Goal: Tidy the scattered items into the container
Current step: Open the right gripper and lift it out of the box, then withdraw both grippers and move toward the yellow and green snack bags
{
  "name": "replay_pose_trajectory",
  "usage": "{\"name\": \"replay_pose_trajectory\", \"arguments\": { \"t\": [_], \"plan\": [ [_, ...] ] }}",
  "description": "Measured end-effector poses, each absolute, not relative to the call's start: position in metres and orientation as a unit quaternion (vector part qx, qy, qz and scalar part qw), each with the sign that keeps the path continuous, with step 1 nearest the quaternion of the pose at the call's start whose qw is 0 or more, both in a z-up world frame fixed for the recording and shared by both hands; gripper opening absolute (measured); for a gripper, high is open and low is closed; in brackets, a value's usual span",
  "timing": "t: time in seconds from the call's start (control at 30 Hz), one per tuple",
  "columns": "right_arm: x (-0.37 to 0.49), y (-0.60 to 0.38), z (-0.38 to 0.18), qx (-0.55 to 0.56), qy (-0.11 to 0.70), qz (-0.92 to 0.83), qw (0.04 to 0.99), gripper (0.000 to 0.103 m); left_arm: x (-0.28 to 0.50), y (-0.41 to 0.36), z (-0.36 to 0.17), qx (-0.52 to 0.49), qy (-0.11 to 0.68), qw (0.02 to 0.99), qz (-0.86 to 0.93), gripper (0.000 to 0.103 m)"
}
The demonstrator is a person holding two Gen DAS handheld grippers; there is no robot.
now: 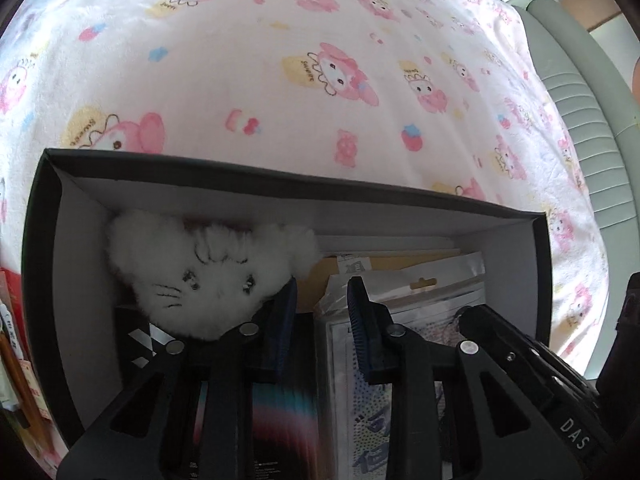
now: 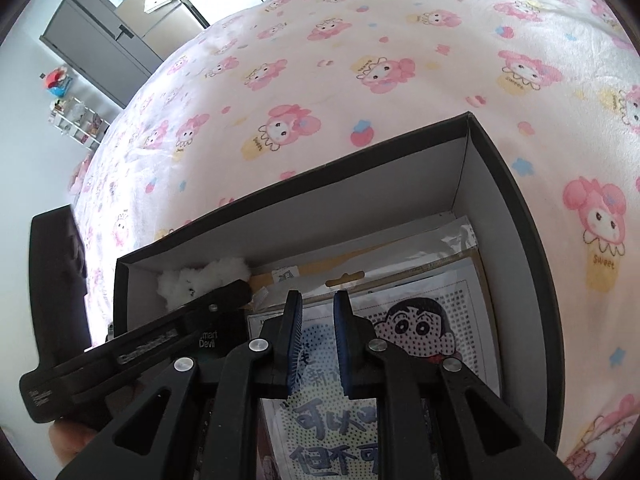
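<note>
A black box with a white inside [image 1: 280,178] [image 2: 516,200] sits on a pink cartoon blanket. In it lie a fluffy white cat-face plush [image 1: 208,268] [image 2: 200,278], a cartoon-boy bead packet [image 2: 420,320] [image 1: 400,304], a black "Smart Devil" box [image 2: 216,336] and a dark box with rainbow stripes [image 1: 280,404]. My left gripper [image 1: 322,284] hovers over the box middle, open and empty, its left finger beside the plush. My right gripper [image 2: 317,298] hovers over the cartoon packet, open and empty. The left gripper's body [image 2: 140,344] crosses the right wrist view.
The pink blanket [image 1: 320,80] [image 2: 360,60] covers the bed around the box. A grey ribbed chair or frame [image 1: 580,100] stands at the bed's right. Grey cabinets [image 2: 104,44] and a small white shelf [image 2: 76,120] stand far off. Red packaging [image 1: 16,360] lies left of the box.
</note>
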State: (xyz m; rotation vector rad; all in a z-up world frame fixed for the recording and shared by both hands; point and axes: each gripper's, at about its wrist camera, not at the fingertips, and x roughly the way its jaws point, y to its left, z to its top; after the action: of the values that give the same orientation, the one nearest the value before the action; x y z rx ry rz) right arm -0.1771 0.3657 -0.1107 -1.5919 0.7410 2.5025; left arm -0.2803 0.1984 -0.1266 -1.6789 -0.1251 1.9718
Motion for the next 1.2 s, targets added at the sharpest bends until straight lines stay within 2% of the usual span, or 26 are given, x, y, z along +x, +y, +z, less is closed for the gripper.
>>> {"name": "replay_pose_trajectory", "arguments": {
  "t": [0.23, 0.47, 0.53, 0.73, 0.87, 1.0, 1.2],
  "plan": [
    [-0.173, 0.357, -0.112, -0.529, 0.236, 0.815, 0.028, 0.013, -0.272, 0.187, -0.112, -0.612, -0.069, 0.290, 0.733, 0.026],
    [-0.150, 0.344, -0.085, -0.509, 0.213, 0.834, 0.021, 0.013, -0.212, 0.168, -0.031, -0.511, -0.026, 0.314, 0.800, 0.028],
    [-0.139, 0.339, -0.069, -0.497, 0.198, 0.845, 0.023, 0.013, -0.195, 0.161, -0.010, -0.489, -0.018, 0.309, 0.816, 0.032],
    [-0.096, 0.320, -0.023, -0.454, 0.149, 0.877, 0.040, 0.030, -0.151, 0.136, 0.028, -0.451, -0.018, 0.305, 0.838, 0.039],
    [-0.067, 0.306, -0.006, -0.436, 0.129, 0.890, 0.033, 0.040, -0.120, 0.123, 0.040, -0.433, -0.013, 0.305, 0.848, 0.039],
    [-0.040, 0.291, -0.001, -0.423, 0.128, 0.896, 0.032, 0.042, -0.093, 0.106, 0.045, -0.425, -0.017, 0.302, 0.853, 0.043],
    [-0.010, 0.271, -0.006, -0.411, 0.132, 0.901, 0.036, 0.043, -0.067, 0.082, 0.034, -0.433, -0.014, 0.296, 0.851, 0.044]
  ]
}}
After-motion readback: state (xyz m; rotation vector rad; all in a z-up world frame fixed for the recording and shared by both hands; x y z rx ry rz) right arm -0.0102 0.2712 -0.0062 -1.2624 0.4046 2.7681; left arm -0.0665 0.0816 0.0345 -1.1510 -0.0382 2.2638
